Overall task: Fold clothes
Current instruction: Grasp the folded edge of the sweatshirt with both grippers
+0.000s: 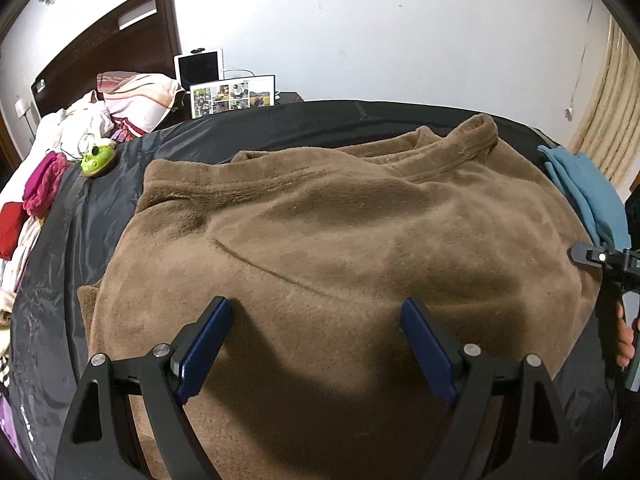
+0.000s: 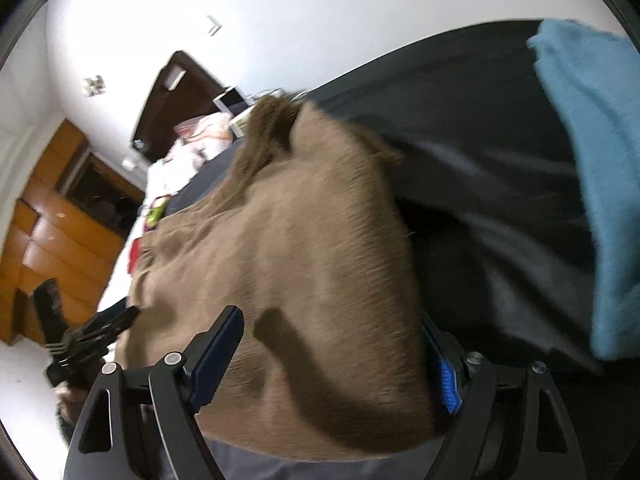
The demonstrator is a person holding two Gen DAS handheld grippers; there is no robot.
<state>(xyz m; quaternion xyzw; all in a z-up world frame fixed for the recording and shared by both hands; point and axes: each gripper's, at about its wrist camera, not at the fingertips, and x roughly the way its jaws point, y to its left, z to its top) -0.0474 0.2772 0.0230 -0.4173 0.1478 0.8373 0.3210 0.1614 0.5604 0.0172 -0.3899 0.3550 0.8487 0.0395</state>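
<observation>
Holding the left gripper [image 1: 318, 306] above the near part of the brown fleece top [image 1: 340, 220], jaws standing wide apart, both blue pads [image 1: 208, 340] clear of the cloth and nothing pinched between them. Keeping that top spread flat across the black cover [image 1: 100, 220] of the bed, collar lying at the far side, one long crease running slantwise over the middle, the near hem reaching under the gripper's black frame. Bringing in the right gripper [image 2: 332, 320] at the top's right-hand edge, tilted and rolled, jaws likewise gaping wide, with the corner of the fleece lying in the gap between the fingers; seeing the right pad only in part behind the cloth's edge, the picture being blurred there, and not being able to tell whether that pad is touching the fabric. Gripping the right tool's handle with a hand [image 1: 626, 336] showing at the far right edge of the left wrist view. Leaving a folded blue garment [image 1: 580, 188] lying on the cover just beside the top's right side, near the collar end. Keeping a heap of pink, red and white clothes [image 1: 40, 184] along the left edge of the bed, with a small green object [image 1: 98, 158] sitting on the cover near it, well apart from the brown top. Showing, beyond the bed, a striped pillow [image 1: 140, 100], a dark headboard [image 1: 108, 40], a white tablet [image 1: 200, 66] and a photo collage [image 1: 232, 96] propped against the white wall.
</observation>
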